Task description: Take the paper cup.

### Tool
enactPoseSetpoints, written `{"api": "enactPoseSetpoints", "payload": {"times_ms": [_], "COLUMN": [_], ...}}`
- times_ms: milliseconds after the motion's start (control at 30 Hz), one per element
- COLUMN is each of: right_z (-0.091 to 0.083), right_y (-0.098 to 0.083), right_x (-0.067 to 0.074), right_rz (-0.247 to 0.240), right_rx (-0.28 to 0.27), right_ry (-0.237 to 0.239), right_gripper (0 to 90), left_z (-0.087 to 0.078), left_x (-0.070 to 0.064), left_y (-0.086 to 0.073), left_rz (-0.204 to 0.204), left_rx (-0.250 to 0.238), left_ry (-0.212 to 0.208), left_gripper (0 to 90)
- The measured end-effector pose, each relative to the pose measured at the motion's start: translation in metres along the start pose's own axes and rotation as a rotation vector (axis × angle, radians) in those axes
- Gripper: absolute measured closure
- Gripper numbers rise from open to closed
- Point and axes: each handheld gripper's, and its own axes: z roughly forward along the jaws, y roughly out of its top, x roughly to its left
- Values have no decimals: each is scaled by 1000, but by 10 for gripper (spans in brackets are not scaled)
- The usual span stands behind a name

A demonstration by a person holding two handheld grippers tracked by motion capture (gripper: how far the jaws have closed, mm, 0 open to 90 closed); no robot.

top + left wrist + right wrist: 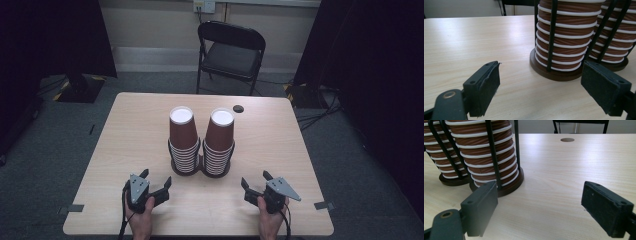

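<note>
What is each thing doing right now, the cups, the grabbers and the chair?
Left cup stack: upright in its wire holder, on the table.
Right cup stack: upright in its holder, beside the left one.
Left gripper: open, holding nothing.
Right gripper: open, holding nothing.
Folding chair: unfolded, unoccupied.

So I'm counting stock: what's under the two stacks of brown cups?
Each cup stack stands on a round dark base inside a black wire holder, resting on the table. The table surface beneath the bases is covered, as are the lowest cups' bottoms.
</note>
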Motion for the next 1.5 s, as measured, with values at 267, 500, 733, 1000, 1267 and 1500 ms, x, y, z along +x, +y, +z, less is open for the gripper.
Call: {"api": "enactPoseSetpoints", "payload": {"times_ms": [267, 500, 733, 1000, 1267, 1500], "right_z": [3, 3, 9, 8, 12, 19], "right_y": [1, 14, 35, 63, 90, 115], "right_x": [-1, 5, 10, 16, 23, 32], "right_rz": [7, -12, -54, -65, -65, -92], "right_rx": [24, 11, 21, -35, -83, -113], "right_ry": [29, 68, 111, 154, 205, 228], "right_gripper": [147, 175, 219, 214, 175, 134], "left_z": [2, -2, -1, 0, -4, -2], "left_x": [-3, 0, -2, -5, -2, -5], "left_y": [1, -1, -1, 0, -2, -1], "left_rz": [25, 9, 7, 48, 22, 52], "left_rx": [19, -20, -11, 1, -32, -13], "left_ry": [10, -36, -4, -12, -33, -41], "left_gripper": [158, 155, 154, 161, 158, 157]}}
